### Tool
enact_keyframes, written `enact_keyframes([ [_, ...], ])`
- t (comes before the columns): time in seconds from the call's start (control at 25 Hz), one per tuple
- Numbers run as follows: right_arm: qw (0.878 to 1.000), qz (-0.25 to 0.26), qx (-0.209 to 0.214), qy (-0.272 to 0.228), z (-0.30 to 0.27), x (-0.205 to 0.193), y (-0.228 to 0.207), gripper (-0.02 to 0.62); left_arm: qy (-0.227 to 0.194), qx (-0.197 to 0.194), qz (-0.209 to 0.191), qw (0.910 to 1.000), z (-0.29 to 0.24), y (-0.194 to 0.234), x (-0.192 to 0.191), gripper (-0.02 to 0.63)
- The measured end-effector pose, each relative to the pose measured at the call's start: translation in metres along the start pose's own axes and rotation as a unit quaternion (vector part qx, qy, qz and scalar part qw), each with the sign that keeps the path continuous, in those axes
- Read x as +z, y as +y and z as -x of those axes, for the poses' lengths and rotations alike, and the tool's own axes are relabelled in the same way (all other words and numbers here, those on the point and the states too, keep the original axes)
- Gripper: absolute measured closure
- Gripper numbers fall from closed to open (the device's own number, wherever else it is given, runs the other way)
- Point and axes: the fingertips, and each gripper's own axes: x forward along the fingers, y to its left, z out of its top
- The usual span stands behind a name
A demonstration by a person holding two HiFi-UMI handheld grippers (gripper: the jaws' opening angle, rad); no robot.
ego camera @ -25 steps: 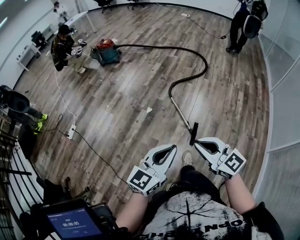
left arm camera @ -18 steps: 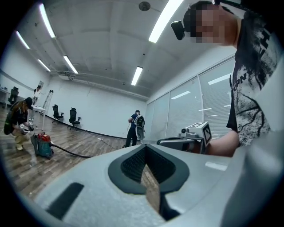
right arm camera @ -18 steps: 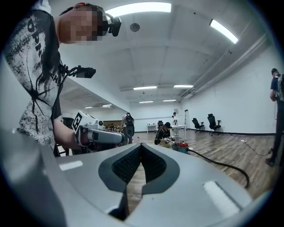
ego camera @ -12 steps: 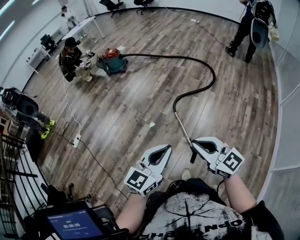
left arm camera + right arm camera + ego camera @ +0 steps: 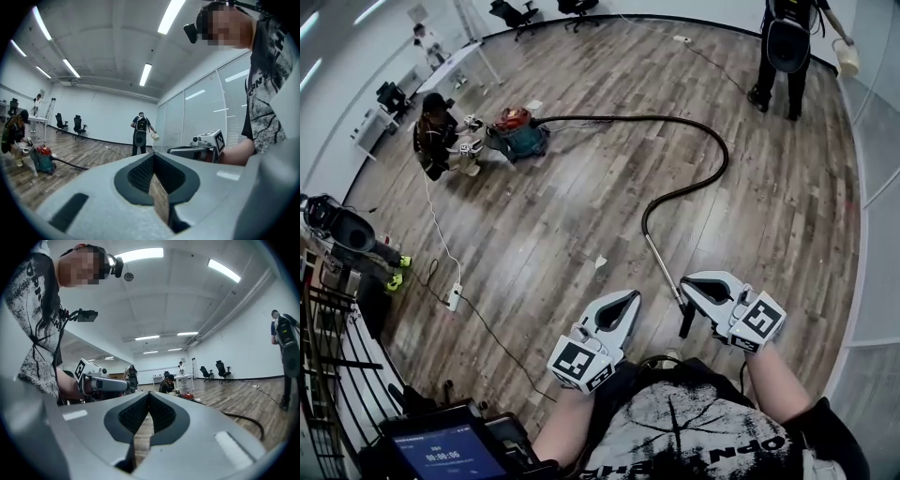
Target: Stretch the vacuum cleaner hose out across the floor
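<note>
A red and teal vacuum cleaner (image 5: 517, 131) stands far off on the wood floor. Its black hose (image 5: 712, 141) runs right, bends back and joins a metal wand (image 5: 661, 261) that ends in a black floor nozzle (image 5: 685, 320). In the head view the nozzle lies on the floor just below the tip of my right gripper (image 5: 686, 284), which is shut and empty. My left gripper (image 5: 633, 298) is beside it, also shut with nothing held. The left gripper view shows the vacuum (image 5: 42, 158) past the shut left gripper (image 5: 152, 157). The right gripper view shows the hose (image 5: 243, 420) beyond the shut right gripper (image 5: 148, 394).
A person (image 5: 436, 131) crouches by the vacuum and another (image 5: 787, 47) stands at the far right. A power strip (image 5: 455, 298) with its cable lies at the left, near camera gear (image 5: 337, 230). A white scrap (image 5: 601, 262) lies on the floor. Glass walls (image 5: 881, 187) line the right side.
Both grippers have travelled forward over the floor, still shut. The wand and nozzle now sit closer, right by the right gripper's tip. The standing person has shifted at the back.
</note>
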Motion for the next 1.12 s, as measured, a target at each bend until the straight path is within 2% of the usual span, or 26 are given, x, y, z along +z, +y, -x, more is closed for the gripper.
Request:
enact_keyframes([
  [0.2,1.000,-0.001,-0.014,0.004,-0.003,-0.004,-0.018,0.589,-0.019,-0.012,0.039,0.9990,-0.015,0.020,0.008,0.606],
  [0.32,0.999,-0.004,-0.036,0.009,-0.010,-0.009,-0.032,0.588,-0.023,-0.023,0.046,0.9984,-0.022,0.040,0.005,0.606],
  [0.52,0.997,-0.004,-0.072,0.019,-0.038,-0.017,-0.053,0.588,-0.016,-0.048,0.026,0.9984,-0.034,0.084,0.004,0.606],
  [0.72,0.992,-0.004,-0.123,0.025,-0.087,-0.010,-0.086,0.588,-0.003,-0.095,0.000,0.9954,-0.048,0.142,0.011,0.606],
  [0.92,0.985,0.002,-0.172,0.017,-0.141,0.001,-0.114,0.588,0.003,-0.142,0.004,0.9899,-0.055,0.204,0.019,0.606],
  [1.12,0.977,-0.001,-0.211,0.026,-0.168,-0.005,-0.132,0.589,0.013,-0.185,0.002,0.9827,-0.069,0.241,0.016,0.606],
])
